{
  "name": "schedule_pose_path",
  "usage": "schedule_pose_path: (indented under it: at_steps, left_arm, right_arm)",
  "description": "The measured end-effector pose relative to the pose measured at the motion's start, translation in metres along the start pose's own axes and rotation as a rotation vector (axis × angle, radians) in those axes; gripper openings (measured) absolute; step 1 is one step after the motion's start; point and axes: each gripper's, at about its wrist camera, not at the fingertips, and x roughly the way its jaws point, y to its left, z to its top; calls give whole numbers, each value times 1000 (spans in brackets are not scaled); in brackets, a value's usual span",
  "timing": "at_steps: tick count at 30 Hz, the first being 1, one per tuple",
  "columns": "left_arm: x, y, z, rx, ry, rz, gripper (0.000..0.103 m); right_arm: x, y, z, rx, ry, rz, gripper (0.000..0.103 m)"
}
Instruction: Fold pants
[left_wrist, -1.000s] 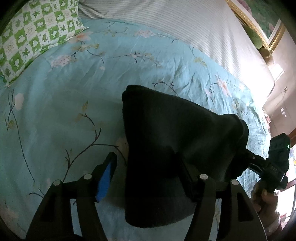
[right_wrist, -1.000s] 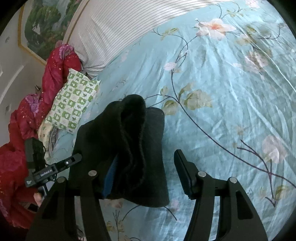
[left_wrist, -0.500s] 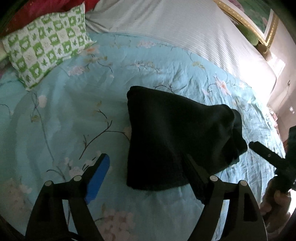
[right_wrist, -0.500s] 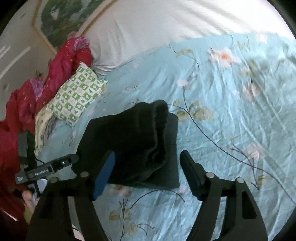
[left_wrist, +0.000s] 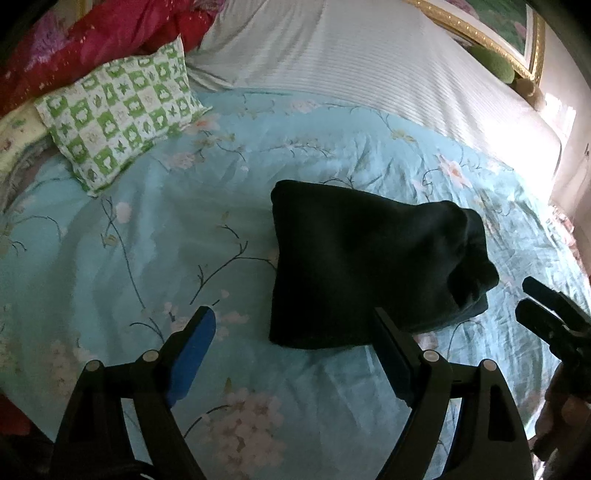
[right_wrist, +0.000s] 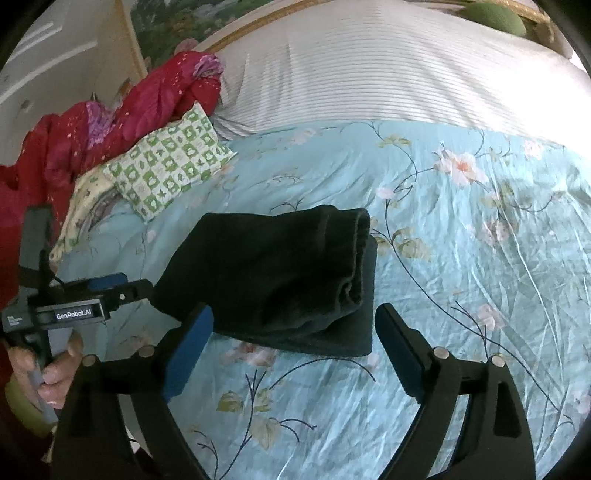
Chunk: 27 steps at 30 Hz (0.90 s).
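Inspecting L wrist view: left gripper (left_wrist: 291, 345) has jaws apart, nothing held. Pants (left_wrist: 369, 266) lie folded on the bedspread (left_wrist: 147, 240) at 12–1 o'clock, long axis running 10 to 4, bulky rolled end at 3. Risk — that end may spring open, being loose.

R wrist view: right gripper (right_wrist: 293, 332) likewise spread, empty; pants (right_wrist: 273, 273) at 12, cuff end towards 1.

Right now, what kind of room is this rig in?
Most likely a home bedroom. The folded black pants lie on a bed with a floral blue sheet, a green checked pillow and a red quilt bunched at one side.
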Motion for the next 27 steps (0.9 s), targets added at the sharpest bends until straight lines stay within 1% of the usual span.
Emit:
schedule_pose_path:
  at_steps: [4,11,20,27]
  left_arm:
    - [-3,-4,-5,18,-3,16,85]
    - [-3,-8,-10,51,-4,45,86]
    - [-6,-14,-13,85,-43,95,88]
    - [-6,-16,-17,96,-54,105,90]
  right_arm:
    - [3,7,-4,-34,3,-16,91]
    - [4,12,-10,-51,-5,-36,92]
    - [6,15,-13,-84,-23,-54,93]
    - [10,21,-19,-112,-29,-62,95]
